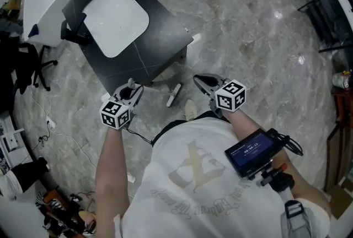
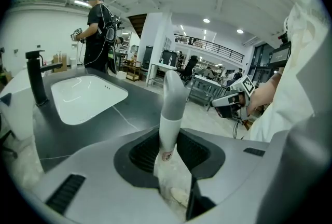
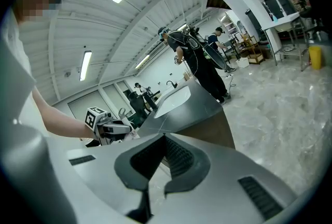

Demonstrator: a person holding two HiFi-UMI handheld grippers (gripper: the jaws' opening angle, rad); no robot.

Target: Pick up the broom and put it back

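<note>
The broom's handle [image 2: 173,103], white below and grey toward its end, stands up between the pads of my left gripper [image 2: 168,153], which is shut on it. The brush end is hidden. In the head view my left gripper [image 1: 132,90] is low left of centre, by the near corner of the dark table [image 1: 160,27], and only a short stub of the handle shows at its jaws. My right gripper [image 1: 197,79] is a little to the right, over the floor. In the right gripper view its tips [image 3: 165,137] meet with nothing between them.
The dark table carries a white sink [image 1: 113,19] and a black faucet [image 2: 35,80]. A white bar [image 1: 174,95] lies low by the table's near corner. Another person [image 2: 98,31] stands beyond the table. An office chair [image 1: 33,66] and cables are at left, black racks [image 1: 331,16] at right.
</note>
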